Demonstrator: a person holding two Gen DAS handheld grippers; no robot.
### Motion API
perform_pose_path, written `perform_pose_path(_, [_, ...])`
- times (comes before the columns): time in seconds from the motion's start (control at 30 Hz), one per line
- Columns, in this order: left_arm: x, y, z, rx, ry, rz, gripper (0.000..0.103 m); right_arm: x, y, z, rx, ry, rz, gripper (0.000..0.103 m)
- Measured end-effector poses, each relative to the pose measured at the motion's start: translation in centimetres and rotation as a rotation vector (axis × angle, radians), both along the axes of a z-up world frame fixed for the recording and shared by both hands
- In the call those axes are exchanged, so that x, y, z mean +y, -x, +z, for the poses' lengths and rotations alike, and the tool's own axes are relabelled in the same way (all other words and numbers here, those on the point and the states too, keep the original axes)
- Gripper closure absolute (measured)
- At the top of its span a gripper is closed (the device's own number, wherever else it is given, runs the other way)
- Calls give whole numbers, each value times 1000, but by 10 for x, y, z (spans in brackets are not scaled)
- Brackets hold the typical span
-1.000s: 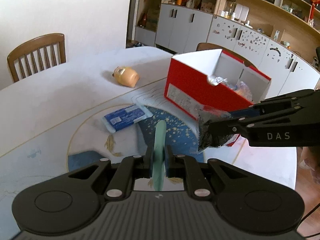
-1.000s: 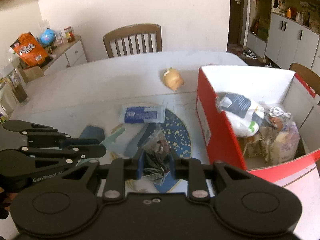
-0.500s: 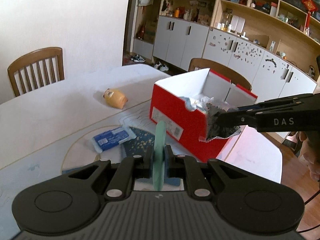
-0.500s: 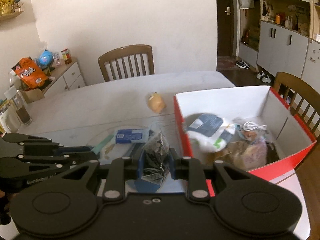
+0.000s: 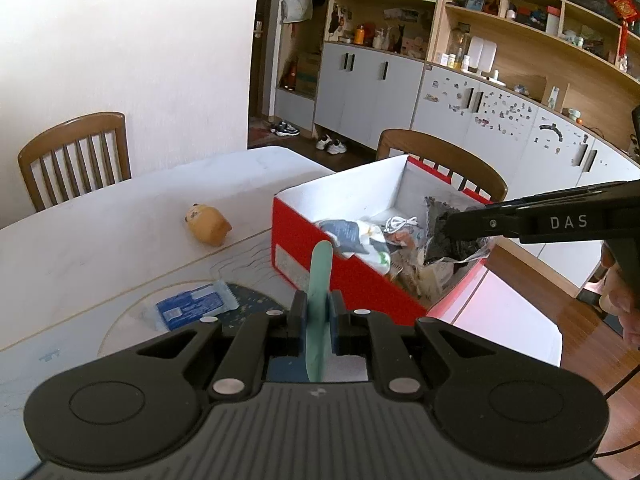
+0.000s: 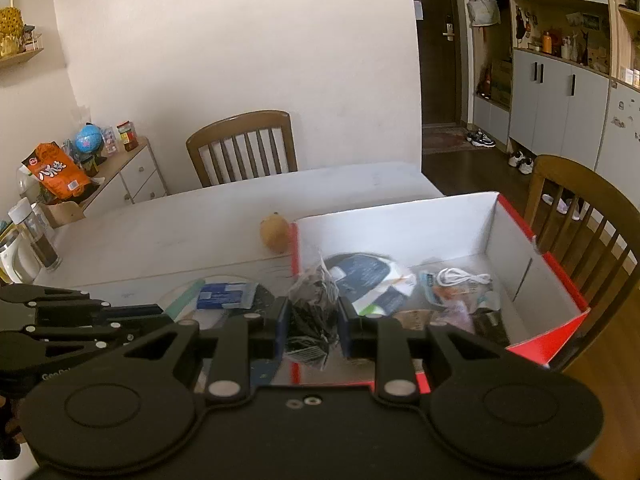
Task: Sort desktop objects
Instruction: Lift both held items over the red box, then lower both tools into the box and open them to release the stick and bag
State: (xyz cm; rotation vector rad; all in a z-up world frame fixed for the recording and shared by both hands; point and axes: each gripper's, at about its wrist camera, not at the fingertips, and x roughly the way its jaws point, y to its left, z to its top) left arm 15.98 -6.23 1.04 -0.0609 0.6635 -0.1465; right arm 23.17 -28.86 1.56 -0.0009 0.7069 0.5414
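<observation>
**Both tongs loaded, dark bag hanging over the red box**

Left tongs (image 5: 318,322) are clamped right down on a flat pale-green strip (image 5: 320,276), which sticks up and forward between the pads. No idea what the strip actually is, some thin card or plastic thing.

Right tongs (image 6: 312,324) are pinched on a crinkly clear bag of dark stuff (image 6: 314,300). From the left camera you can see that bag (image 5: 452,236) dangling off the tips above the open red box (image 5: 360,284), over its near-right part and not touching the contents as far as I can tell.

The box sits just ahead of the left tongs and a bit to their right. Inside there's already a white and dark-blue pouch (image 6: 368,276), a coiled white cable (image 6: 460,278) and some other wrappers I can't make out.

On the counter (image 5: 120,240) to the left of both tongs: a blue-and-white packet (image 5: 192,306) lying flat nearby, and further ahead a small orange toy-looking thing (image 5: 208,224) on its side, just beside the box's far-left corner.
</observation>
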Motion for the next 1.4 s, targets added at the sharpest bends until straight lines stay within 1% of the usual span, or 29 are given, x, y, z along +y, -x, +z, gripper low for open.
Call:
perform_pose_path(0.3, [-34, -26, 7, -24, -15, 32, 93, -35, -26, 0, -5, -2, 29, 78])
perform_pose_path(0.57, [-60, -47, 10, -24, -25, 37, 93, -65, -49, -3, -5, -4, 32, 78])
perform_pose_path(0.9, [-93, -76, 5, 1, -52, -26, 93, -92, -76, -10, -1, 8, 27, 78])
perform_pose_path(1.17, [-115, -108, -4, 29, -84, -56, 93, -102, -101, -26, 48, 21, 19, 78])
perform_pose_path(1.4, [-129, -137, -16, 33, -138, -67, 93, -96, -125, -43, 59, 90, 31, 78])
